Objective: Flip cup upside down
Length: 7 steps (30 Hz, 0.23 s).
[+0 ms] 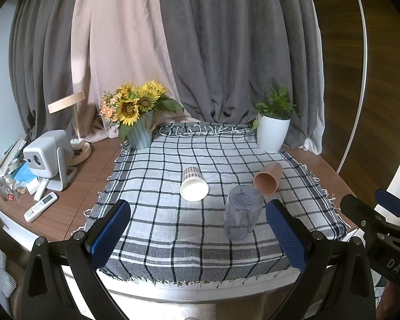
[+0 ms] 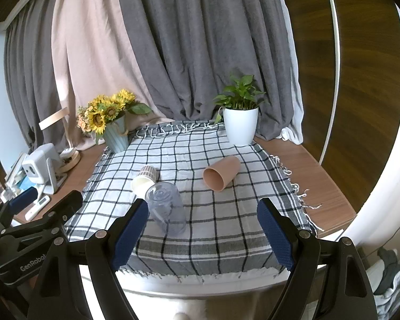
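Note:
Three cups are on the checked cloth [image 1: 173,229]. A clear plastic cup [image 1: 242,216] stands upside down near the front; it also shows in the right wrist view [image 2: 166,208]. A paper cup [image 1: 193,184] lies on its side, mouth toward me, also in the right wrist view [image 2: 144,180]. A tan cup [image 1: 268,178] lies on its side at the right, also in the right wrist view [image 2: 221,173]. My left gripper [image 1: 197,232] is open and empty at the cloth's front edge. My right gripper [image 2: 202,229] is open and empty, right of the clear cup.
A sunflower vase [image 1: 138,117] stands at the cloth's back left and a white plant pot [image 1: 272,130] at the back right. A projector [image 1: 49,157], a remote [image 1: 40,206] and clutter are on the wooden table at the left. Curtains hang behind.

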{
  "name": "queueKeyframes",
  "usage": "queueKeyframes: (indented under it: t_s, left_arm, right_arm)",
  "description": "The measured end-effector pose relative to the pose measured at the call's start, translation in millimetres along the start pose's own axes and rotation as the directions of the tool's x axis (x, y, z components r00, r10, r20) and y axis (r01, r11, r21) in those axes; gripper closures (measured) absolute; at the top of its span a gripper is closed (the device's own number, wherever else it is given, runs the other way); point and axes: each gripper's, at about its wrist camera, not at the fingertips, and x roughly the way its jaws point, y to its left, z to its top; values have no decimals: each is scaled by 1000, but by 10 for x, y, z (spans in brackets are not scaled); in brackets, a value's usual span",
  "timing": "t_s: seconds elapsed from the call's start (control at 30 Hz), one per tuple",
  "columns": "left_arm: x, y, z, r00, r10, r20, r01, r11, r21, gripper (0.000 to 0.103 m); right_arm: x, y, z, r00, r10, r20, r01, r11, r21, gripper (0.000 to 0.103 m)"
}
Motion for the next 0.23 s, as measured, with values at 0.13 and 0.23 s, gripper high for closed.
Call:
queueKeyframes:
  t_s: [0.13,0.23]
  left_arm:
    - [-3,-4,11,1000,-7,-2,7,1000,3,0]
    - [-2,-3,15,1000,-4,-2,4,1000,3,0]
  right_arm:
    - [3,7,-6,1000,-1,-2,1,1000,1,19]
    - [9,16,-14,1000,-2,-5,2,1000,1,19]
